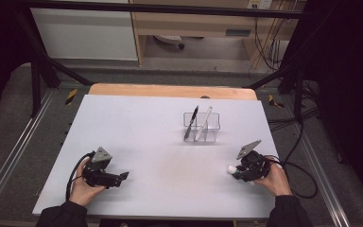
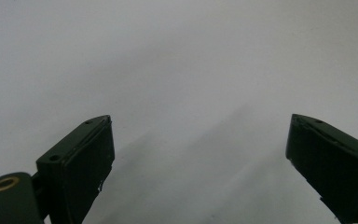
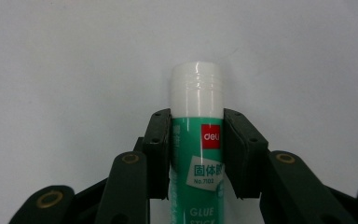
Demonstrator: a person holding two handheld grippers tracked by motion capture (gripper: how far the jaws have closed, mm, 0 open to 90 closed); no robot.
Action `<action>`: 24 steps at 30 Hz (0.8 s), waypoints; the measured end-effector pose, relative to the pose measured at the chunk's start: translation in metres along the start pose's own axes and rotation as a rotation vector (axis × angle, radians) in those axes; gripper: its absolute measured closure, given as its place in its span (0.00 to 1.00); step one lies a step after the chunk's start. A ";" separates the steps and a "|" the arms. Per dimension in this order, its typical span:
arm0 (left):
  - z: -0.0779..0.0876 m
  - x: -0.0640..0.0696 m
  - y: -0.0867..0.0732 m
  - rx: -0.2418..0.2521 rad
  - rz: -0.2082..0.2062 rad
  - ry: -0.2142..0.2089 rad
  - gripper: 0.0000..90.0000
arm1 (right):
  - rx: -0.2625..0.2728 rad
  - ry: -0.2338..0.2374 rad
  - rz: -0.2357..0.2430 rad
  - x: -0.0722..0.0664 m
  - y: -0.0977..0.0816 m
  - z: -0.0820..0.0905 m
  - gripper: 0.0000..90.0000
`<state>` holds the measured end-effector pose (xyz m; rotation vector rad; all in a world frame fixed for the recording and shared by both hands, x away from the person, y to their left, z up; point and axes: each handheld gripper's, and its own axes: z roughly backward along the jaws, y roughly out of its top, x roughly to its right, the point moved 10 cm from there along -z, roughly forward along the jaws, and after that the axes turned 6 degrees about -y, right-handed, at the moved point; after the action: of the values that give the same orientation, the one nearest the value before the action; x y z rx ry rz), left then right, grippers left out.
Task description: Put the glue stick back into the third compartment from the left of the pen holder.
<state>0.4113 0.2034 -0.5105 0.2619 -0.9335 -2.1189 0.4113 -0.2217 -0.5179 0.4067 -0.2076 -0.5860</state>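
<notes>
R gripper (image 3: pixel 198 154) is clamped on the glue stick (image 3: pixel 196 140), white cap poking out past the tips, low over the table (image 1: pixel 146 127). Pickup looks done. Clear organizer (image 1: pixel 202 126), ahead and to the left of it, w/ a black pen (image 1: pixel 191 122) & white pen (image 1: pixel 203 123) inside. Likely left: carry the stick over, drop it in. L gripper (image 2: pixel 198 158) is wide apart, nothing betw. the jaws.

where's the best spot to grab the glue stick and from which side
Grip the glue stick on its green barrel just below the white cap, pads on opposite sides, coming in along its length from the base end. The round, straight barrel offers parallel flanks, which is how the right hand-held gripper clamps it.
</notes>
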 end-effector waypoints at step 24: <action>0.000 0.000 0.000 0.003 0.001 -0.003 0.09 | -0.034 -0.012 -0.029 -0.001 0.003 0.008 0.73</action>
<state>0.4113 0.2029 -0.5102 0.2602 -0.9381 -2.1174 0.4096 -0.2216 -0.5090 0.3739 -0.2034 -0.6203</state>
